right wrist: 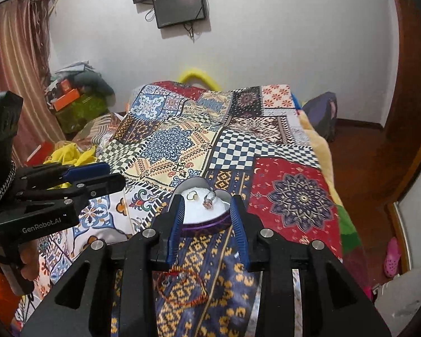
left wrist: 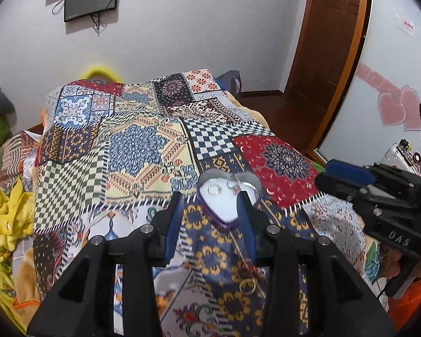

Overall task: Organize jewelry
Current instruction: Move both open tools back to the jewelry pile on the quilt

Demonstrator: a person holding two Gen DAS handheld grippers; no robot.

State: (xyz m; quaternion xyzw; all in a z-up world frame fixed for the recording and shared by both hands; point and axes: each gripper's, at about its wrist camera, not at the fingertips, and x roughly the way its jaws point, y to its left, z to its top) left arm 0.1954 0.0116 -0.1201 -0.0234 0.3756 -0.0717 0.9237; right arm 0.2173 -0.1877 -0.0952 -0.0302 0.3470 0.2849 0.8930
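Heart-shaped box [left wrist: 229, 196] is sitting open on the patchwork bedspread [left wrist: 143, 146], just below centre of the left wrist frame; purple rim, white lining. Inside it, a plain ring [left wrist: 214, 189] and a stone-set ring [left wrist: 236, 187] are lying near the upper lobes; the right wrist view is showing the same pair, ring [right wrist: 191, 195] left of the stone piece [right wrist: 209, 200].

Left gripper [left wrist: 212, 205] is hanging over the box's lower half, blue pads parted, nothing between them but the box beneath; whether a pad is touching the rim I cannot tell. Right gripper [right wrist: 207, 210] is likewise standing partly open, empty, fingers framing the box [right wrist: 205, 219] from the near side.

Loose on the bedspread, low in frame: a gold ring [left wrist: 247, 285] under the left gripper, a red cord bracelet [right wrist: 182, 287] under the right. Each gripper is showing at the other view's edge.
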